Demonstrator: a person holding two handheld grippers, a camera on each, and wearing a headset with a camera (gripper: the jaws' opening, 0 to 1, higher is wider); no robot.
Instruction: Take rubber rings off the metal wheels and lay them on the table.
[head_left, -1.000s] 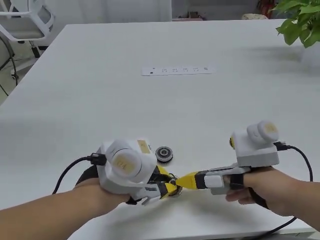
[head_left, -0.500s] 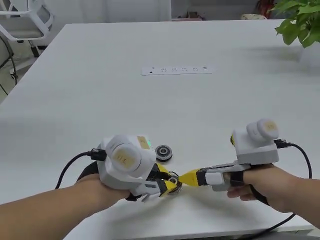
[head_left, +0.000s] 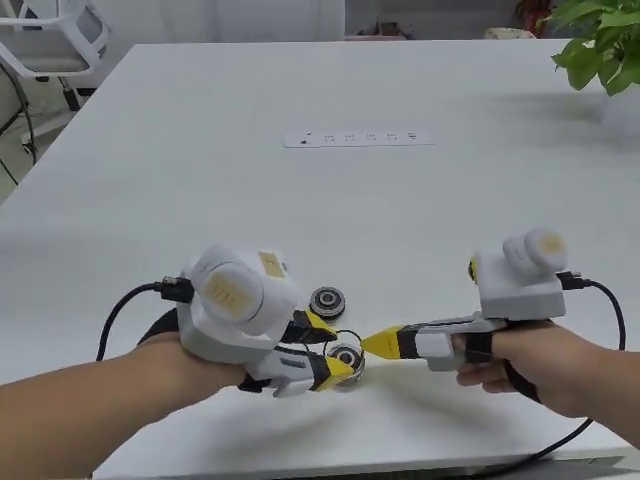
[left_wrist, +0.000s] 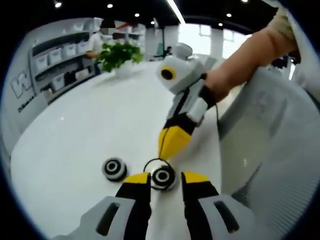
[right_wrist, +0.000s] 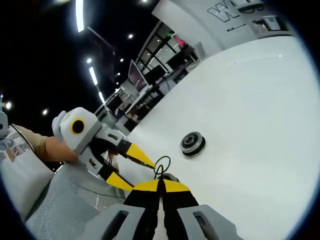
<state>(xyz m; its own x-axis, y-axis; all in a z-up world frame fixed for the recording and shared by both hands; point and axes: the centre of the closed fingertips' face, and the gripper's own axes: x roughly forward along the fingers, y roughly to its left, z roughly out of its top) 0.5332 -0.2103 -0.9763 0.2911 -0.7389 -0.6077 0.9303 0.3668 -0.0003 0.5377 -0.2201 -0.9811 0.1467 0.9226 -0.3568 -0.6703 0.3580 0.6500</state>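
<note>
A small metal wheel (head_left: 346, 357) sits between the yellow-tipped jaws of my left gripper (head_left: 330, 348), which is shut on it just above the white table (head_left: 300, 220). In the left gripper view the wheel (left_wrist: 163, 177) fills the gap between the jaws. A thin black rubber ring (left_wrist: 155, 160) loops up from that wheel to the tip of my right gripper (head_left: 372, 345), which is shut on the ring (right_wrist: 163, 158). A second metal wheel (head_left: 327, 301) with its dark ring on lies flat on the table just behind the left gripper.
A white power strip (head_left: 358, 139) lies across the middle of the table. A green plant (head_left: 600, 45) stands at the far right corner and an office chair (head_left: 50, 40) at the far left. Both hands work close to the table's near edge, with cables trailing off it.
My right gripper has drawn back to the right, away from the left gripper's jaws, and the ring now shows as a loop between them. The left gripper has shifted slightly left.
</note>
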